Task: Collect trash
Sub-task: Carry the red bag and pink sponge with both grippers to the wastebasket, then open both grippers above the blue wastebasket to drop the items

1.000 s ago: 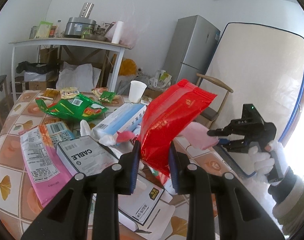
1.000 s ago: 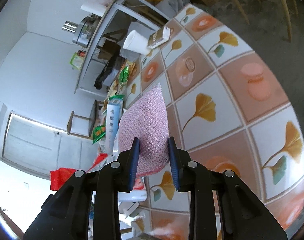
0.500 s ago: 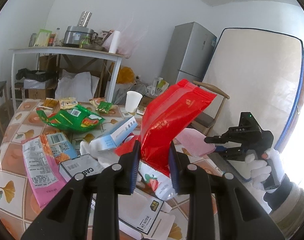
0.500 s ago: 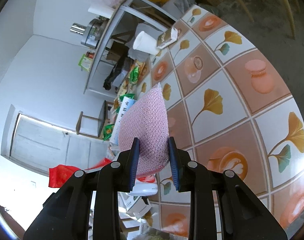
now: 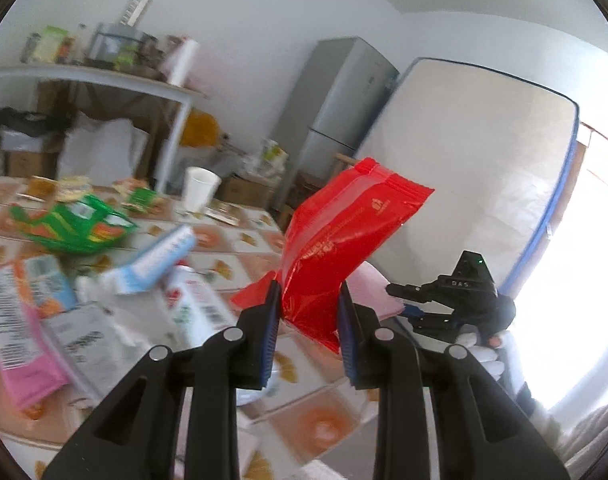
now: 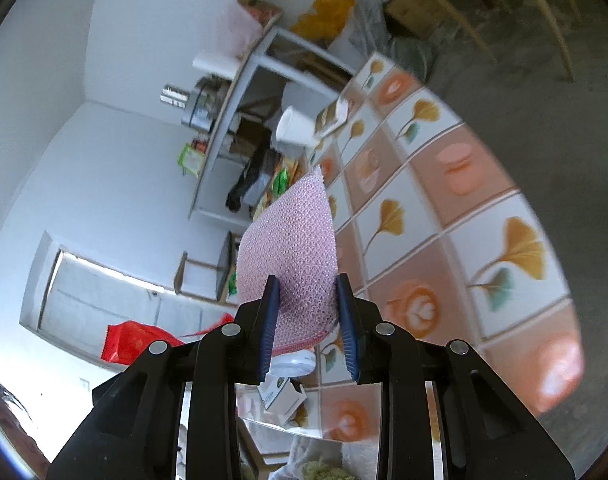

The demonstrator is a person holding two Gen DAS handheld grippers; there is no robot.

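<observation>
Left hand-held gripper (image 5: 308, 320) is clamping the red snack bag (image 5: 336, 248), long axis rising up-right. Right hand-held gripper (image 6: 307, 322) is pinching my pink mesh cloth (image 6: 289, 248), clear of the table (image 6: 444, 216).

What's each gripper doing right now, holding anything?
Left gripper: closed on the red snack bag.
Right gripper: closed on the pink mesh cloth.

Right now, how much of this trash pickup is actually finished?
Early days. In hand: the left gripper grips a red bag, the right gripper a pink mesh pad, both lifted. Left: green wrapper, paper cup, pink packet, blue-white box on the table.
</observation>
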